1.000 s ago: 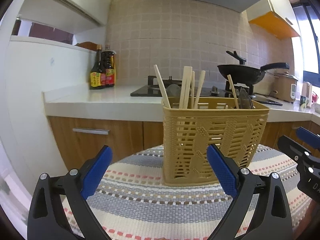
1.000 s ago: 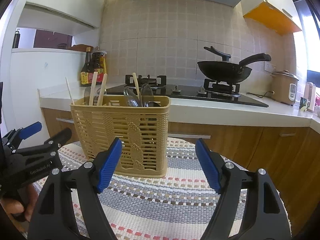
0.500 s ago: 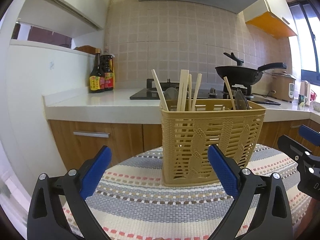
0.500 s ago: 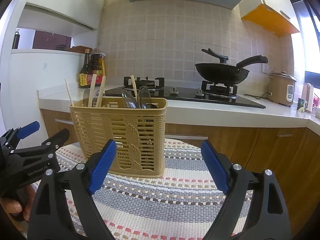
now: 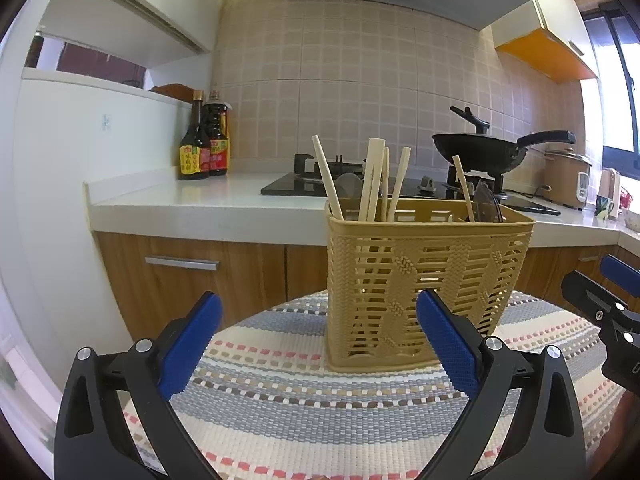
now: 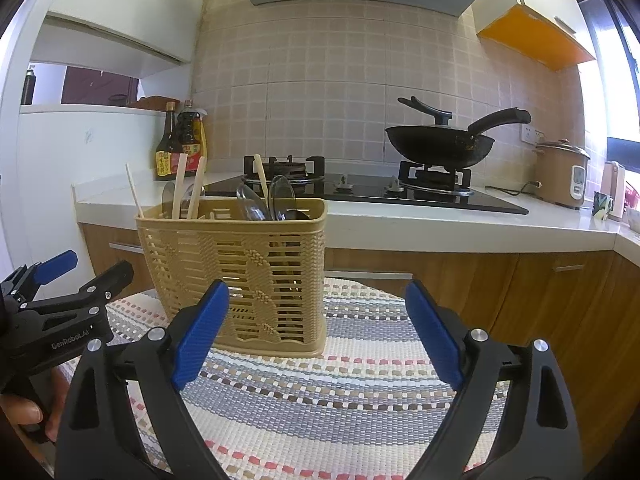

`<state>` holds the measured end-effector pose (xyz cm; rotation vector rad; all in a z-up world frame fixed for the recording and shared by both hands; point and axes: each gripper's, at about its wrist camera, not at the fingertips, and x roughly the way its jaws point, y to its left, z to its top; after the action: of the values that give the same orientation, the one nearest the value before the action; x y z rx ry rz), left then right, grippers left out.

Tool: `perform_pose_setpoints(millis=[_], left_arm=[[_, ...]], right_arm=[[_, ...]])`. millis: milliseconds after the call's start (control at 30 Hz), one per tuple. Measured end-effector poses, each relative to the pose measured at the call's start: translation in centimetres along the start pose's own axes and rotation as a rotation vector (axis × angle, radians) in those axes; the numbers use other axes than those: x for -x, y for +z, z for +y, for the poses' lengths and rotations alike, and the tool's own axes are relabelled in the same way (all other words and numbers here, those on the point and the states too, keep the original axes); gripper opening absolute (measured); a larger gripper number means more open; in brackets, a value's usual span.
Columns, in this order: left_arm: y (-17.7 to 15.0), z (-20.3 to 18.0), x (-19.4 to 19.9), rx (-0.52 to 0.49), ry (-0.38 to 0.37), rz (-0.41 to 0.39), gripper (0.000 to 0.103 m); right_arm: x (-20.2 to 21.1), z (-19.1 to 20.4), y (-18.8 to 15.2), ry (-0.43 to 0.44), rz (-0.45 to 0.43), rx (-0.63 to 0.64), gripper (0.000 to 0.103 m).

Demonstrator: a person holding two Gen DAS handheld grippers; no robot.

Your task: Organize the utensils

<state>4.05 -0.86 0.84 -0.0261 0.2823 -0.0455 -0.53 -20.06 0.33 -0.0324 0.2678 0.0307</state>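
The landmark is the yellow basket (image 5: pixel 424 284), standing upright on the striped woven mat (image 5: pixel 304 392).

In the left wrist view the basket sits just past the right pad of the left tongs (image 5: pixel 318 344), and several wooden chopsticks (image 5: pixel 374 180) lean up out of its left compartment, with one more chopstick and dark spoon bowls (image 5: pixel 486 208) toward its right end. The right tongs (image 5: pixel 612 292) show only as a sliver at the edge, right of the basket.

The right wrist view shows what the other cannot: the clear and dark spoon bowls (image 6: pixel 268 202) plainly, in the compartment at the basket's right end, and the person's fingers (image 6: pixel 24 416) on the left tongs' handle, left of the basket. Here the basket (image 6: pixel 236 276) stands behind the left pad of the right tongs (image 6: pixel 316 332).

Both tongs are spread apart and hold nothing.

Behind the basket runs the counter (image 6: pixel 440 226) with a stove and a black wok (image 6: pixel 438 144); sauce bottles (image 5: pixel 204 140) stand behind and left of it.
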Motion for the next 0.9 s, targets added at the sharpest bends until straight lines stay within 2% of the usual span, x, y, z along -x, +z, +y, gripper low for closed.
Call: perform_pose_setpoints(millis=[900], left_arm=[[-0.03, 0.03, -0.10, 0.000, -0.003, 0.006, 0.095]], right_arm=[[-0.27, 0.16, -0.08, 0.005, 0.018, 0.004, 0.088]])
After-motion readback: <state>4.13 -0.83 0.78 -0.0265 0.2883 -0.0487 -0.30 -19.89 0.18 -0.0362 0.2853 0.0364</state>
